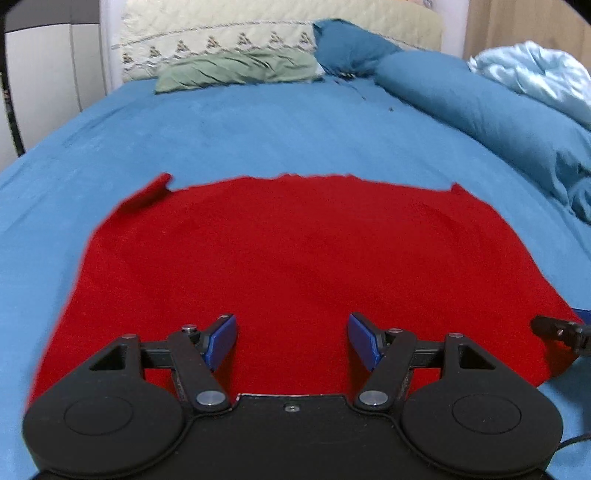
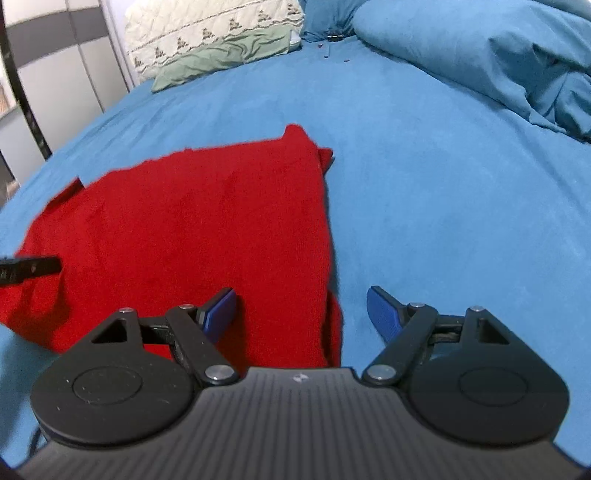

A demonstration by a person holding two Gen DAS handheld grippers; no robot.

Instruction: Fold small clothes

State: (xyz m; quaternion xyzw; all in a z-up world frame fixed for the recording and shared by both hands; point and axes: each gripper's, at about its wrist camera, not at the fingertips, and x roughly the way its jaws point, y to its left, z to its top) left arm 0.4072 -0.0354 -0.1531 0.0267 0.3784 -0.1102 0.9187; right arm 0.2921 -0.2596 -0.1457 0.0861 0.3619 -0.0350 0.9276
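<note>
A red garment [image 1: 266,258] lies flat on the blue bed sheet [image 1: 258,129], with small flaps at its far corners. My left gripper [image 1: 291,339] is open and empty, hovering over the garment's near edge. My right gripper [image 2: 301,314] is open and empty, straddling the garment's [image 2: 192,229] right edge, left finger over the cloth, right finger over the sheet [image 2: 443,203]. A tip of the right gripper shows at the right edge of the left wrist view [image 1: 554,328]. A tip of the left gripper shows at the left of the right wrist view [image 2: 29,267].
A green cloth [image 1: 236,70] and a cream quilted pillow [image 1: 221,33] lie at the head of the bed. A blue pillow [image 1: 461,99] and a light blue blanket [image 1: 535,74] are piled at the right. A white wardrobe [image 1: 48,74] stands at the left.
</note>
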